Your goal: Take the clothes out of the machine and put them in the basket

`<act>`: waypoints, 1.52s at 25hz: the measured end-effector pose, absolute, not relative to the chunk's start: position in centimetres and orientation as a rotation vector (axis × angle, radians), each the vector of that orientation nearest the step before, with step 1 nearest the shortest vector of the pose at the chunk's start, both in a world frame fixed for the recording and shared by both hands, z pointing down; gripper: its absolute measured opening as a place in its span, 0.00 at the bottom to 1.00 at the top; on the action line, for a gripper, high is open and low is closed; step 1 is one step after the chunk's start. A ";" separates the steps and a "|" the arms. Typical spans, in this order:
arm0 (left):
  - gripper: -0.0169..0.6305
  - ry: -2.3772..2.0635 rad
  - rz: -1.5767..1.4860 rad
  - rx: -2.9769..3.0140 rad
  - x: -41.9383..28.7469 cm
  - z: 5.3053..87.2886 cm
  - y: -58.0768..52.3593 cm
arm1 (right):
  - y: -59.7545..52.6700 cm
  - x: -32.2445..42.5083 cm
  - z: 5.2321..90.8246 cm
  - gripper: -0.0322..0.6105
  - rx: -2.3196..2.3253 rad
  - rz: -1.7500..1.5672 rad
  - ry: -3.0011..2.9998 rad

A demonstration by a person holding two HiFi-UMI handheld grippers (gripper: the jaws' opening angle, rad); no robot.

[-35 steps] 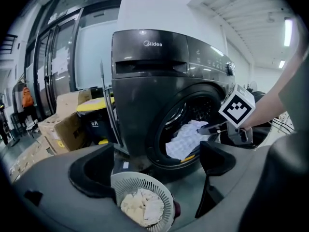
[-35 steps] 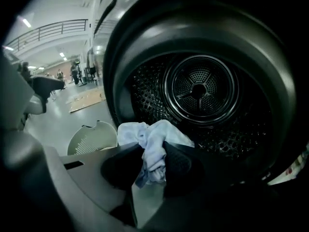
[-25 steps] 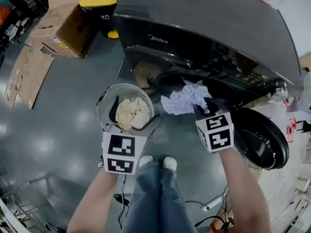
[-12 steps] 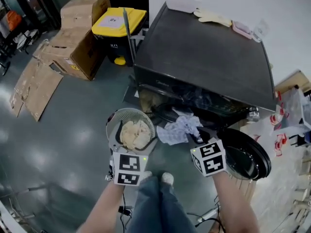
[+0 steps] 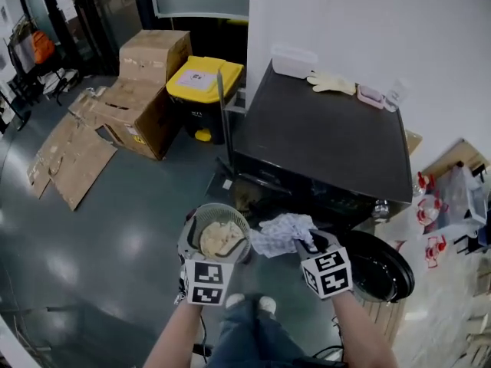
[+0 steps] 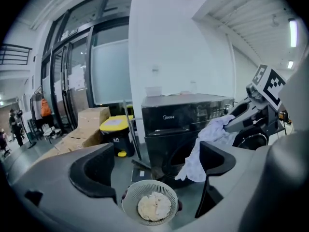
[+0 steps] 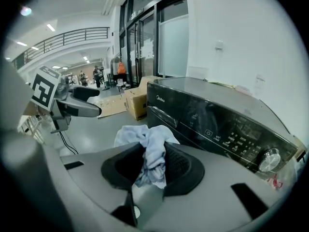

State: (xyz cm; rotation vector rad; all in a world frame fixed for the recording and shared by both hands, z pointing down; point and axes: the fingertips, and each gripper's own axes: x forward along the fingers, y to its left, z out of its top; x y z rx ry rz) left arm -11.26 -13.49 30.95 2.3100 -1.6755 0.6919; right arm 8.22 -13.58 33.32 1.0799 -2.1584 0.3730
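A black front-loading washer (image 5: 322, 136) stands against the white wall, its round door (image 5: 380, 255) swung open to the right. My right gripper (image 5: 311, 245) is shut on a pale blue patterned cloth (image 5: 280, 232), which hangs in the air in front of the drum opening. In the right gripper view the cloth (image 7: 149, 144) is bunched between the jaws. A round white basket (image 5: 193, 227) on the floor holds a cream garment (image 5: 221, 238). My left gripper (image 5: 209, 257) hovers over the basket (image 6: 129, 204), open with nothing between its jaws.
Cardboard boxes (image 5: 146, 75) and a yellow-lidded bin (image 5: 203, 87) stand left of the washer. Flattened cardboard (image 5: 65, 152) lies on the grey floor. Gloves (image 5: 331, 83) and a white box (image 5: 294, 61) rest on the washer top. The person's shoes (image 5: 247, 303) are below the basket.
Both grippers have risen and drawn back from the washer. The blue cloth has come clear of the drum opening and now hangs beside the basket.
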 end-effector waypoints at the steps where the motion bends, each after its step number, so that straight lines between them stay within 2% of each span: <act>1: 0.88 -1.679 0.696 2.308 -11.5 30.4 -13.1 | -13.2 8.0 32.8 0.21 1.078 0.377 -2.163; 11: 0.86 -1.748 0.644 2.332 -13.7 24.5 -11.9 | -10.5 6.6 28.2 0.21 1.106 0.411 -2.206; 25: 0.83 -1.909 0.543 2.305 -16.9 18.9 -12.2 | -13.0 4.3 20.2 0.21 1.184 0.388 -2.404; 38: 0.83 -2.141 0.502 2.080 -26.0 17.5 -8.6 | -14.9 -6.4 19.4 0.20 0.936 0.403 -2.553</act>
